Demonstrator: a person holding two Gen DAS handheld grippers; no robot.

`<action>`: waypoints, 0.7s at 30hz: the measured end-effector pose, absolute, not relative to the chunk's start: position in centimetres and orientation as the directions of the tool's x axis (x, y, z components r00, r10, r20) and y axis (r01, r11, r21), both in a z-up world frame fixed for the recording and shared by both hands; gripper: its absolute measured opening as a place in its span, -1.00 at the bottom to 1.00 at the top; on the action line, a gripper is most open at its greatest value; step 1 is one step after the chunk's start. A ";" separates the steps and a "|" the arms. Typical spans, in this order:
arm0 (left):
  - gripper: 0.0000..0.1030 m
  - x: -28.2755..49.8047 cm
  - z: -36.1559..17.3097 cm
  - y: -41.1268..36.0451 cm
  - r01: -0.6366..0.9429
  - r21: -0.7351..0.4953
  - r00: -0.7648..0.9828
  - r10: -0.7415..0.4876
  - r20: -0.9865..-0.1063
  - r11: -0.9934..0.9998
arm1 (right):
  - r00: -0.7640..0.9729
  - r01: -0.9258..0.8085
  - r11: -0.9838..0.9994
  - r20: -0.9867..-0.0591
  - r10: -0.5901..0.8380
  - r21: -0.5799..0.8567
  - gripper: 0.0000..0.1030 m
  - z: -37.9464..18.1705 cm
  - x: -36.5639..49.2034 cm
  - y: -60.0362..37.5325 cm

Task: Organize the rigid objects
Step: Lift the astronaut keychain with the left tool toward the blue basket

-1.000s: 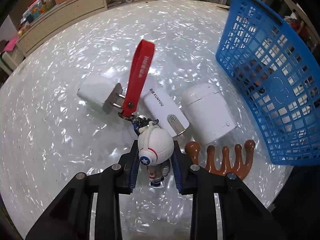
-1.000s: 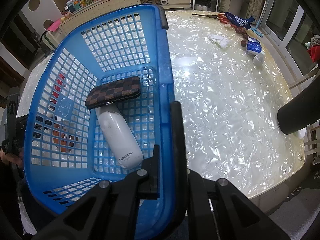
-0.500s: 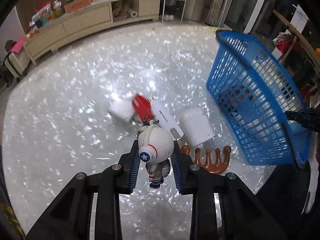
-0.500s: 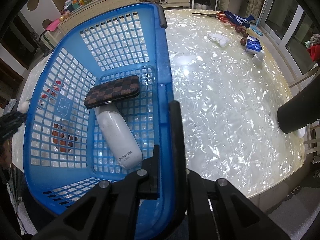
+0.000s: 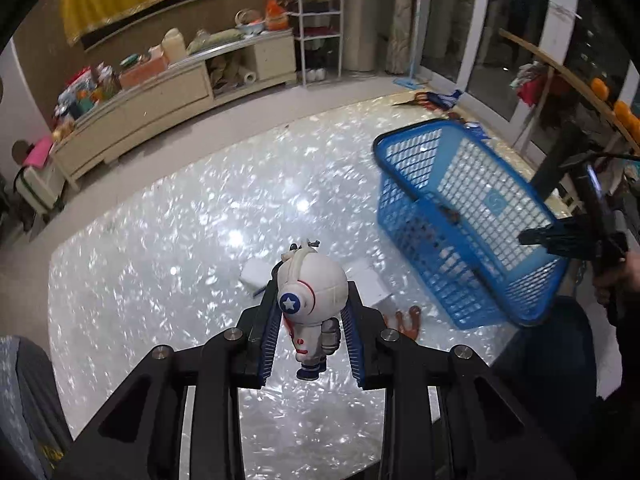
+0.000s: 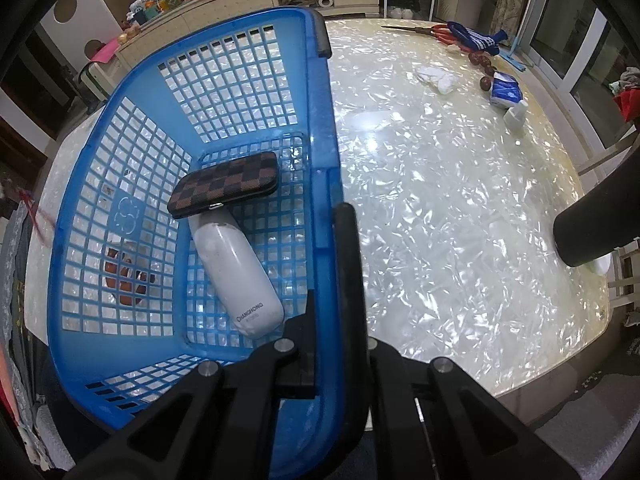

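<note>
My left gripper (image 5: 313,288) is shut on a white astronaut keychain (image 5: 314,280), held high above the pearly table (image 5: 168,240). Its red strap is hidden behind the figure. Below it lie a white charger (image 5: 256,272), a white box (image 5: 370,284) and a brown comb (image 5: 408,320). To the right stands the tilted blue basket (image 5: 480,216). My right gripper (image 6: 330,280) is shut on the basket's rim (image 6: 324,140). Inside the basket lie a checkered brown case (image 6: 224,190) and a white device (image 6: 240,276). The comb (image 6: 124,276) shows through the mesh.
At the table's far right are red-handled scissors (image 6: 436,32), a blue sock (image 6: 480,40), a white cloth (image 6: 438,78), a blue tissue pack (image 6: 506,92) and a small white bottle (image 6: 516,114). A black cylinder (image 6: 592,224) juts in at right. A long cabinet (image 5: 160,100) stands behind.
My left gripper has risen well above the table with the astronaut, pulling the red strap off the other objects. The right gripper stays on the basket rim.
</note>
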State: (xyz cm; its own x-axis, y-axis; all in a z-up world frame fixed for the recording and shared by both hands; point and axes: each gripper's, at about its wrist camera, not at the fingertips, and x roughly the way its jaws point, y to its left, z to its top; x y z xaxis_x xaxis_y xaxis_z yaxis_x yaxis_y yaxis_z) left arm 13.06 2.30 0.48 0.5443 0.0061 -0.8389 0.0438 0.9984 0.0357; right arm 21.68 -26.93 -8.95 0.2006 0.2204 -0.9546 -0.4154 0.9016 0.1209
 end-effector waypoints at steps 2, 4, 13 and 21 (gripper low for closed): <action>-0.37 13.0 1.4 1.7 0.067 0.058 0.555 0.011 -0.832 0.996 | 0.200 -0.416 0.901 -0.955 0.220 0.121 -0.93 -8.9 21.7 -26.9; -0.37 13.0 2.4 1.0 0.092 0.068 0.569 0.004 -0.822 0.993 | 0.202 -0.415 0.902 -0.955 0.218 0.119 -0.93 -8.8 21.7 -26.9; -0.37 14.3 6.9 -3.8 0.230 0.103 0.633 -0.069 -0.771 0.968 | 0.204 -0.416 0.901 -0.952 0.226 0.125 -0.93 -8.5 21.5 -26.9; -0.37 17.2 6.9 -10.3 0.377 0.121 0.622 -0.155 -0.768 0.918 | 0.202 -0.419 0.897 -0.949 0.242 0.140 -0.93 -8.5 21.5 -27.1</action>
State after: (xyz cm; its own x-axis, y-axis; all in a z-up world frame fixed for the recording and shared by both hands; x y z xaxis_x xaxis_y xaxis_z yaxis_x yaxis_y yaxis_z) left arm 17.24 -10.29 6.87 0.6221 -0.1546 -0.7676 0.3769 0.9184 0.1205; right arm 21.54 -27.09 -8.48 0.2019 0.2419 -0.9491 -0.4185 0.8974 0.1397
